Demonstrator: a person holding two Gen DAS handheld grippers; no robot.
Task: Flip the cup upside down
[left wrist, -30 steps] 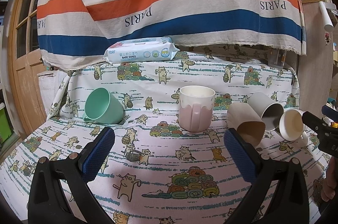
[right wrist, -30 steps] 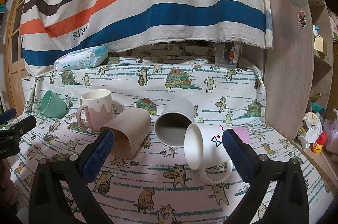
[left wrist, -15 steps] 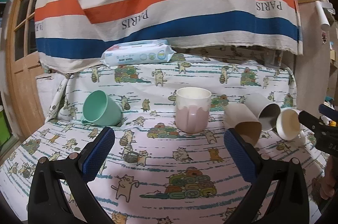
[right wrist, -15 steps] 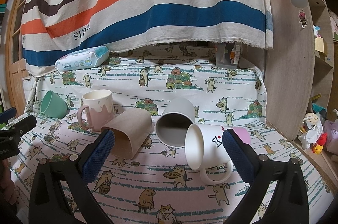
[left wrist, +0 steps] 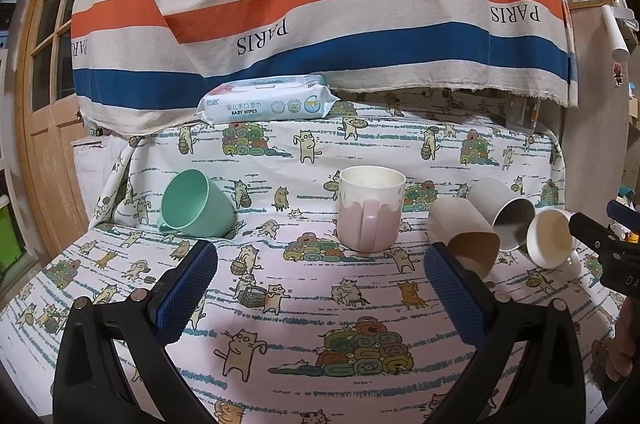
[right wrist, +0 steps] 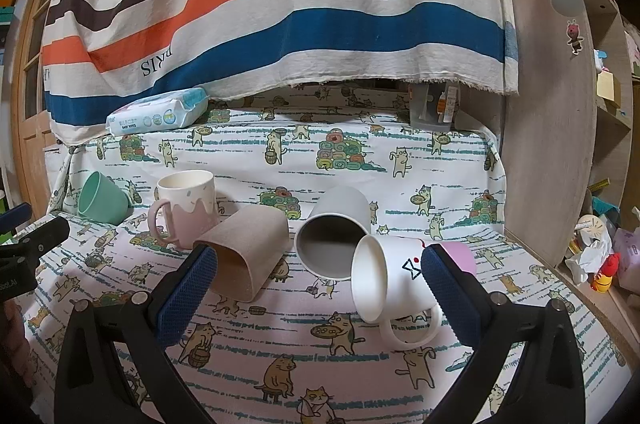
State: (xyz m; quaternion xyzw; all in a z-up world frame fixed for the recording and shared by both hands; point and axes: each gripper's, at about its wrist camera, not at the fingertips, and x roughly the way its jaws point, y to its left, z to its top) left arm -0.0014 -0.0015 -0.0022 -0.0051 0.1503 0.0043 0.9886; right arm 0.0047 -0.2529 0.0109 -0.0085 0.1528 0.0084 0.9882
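Observation:
A pink-and-white mug (left wrist: 370,210) stands upright on the cat-print cloth; it also shows in the right wrist view (right wrist: 186,210). A mint cup (left wrist: 196,204), a brown cup (right wrist: 248,256), a grey cup (right wrist: 334,238) and a white mug (right wrist: 386,278) lie on their sides. My left gripper (left wrist: 320,284) is open and empty, in front of the pink mug. My right gripper (right wrist: 318,286) is open and empty, in front of the grey cup and white mug.
A pack of baby wipes (left wrist: 266,104) lies at the back under a striped hanging cloth (left wrist: 320,4). A wooden panel (right wrist: 552,144) borders the table on the right. A pink cup (right wrist: 464,258) sits behind the white mug. A wooden door (left wrist: 40,104) is left.
The left gripper has drawn back and lifted slightly, so the cups sit a little lower and smaller in its view. The right gripper has barely moved.

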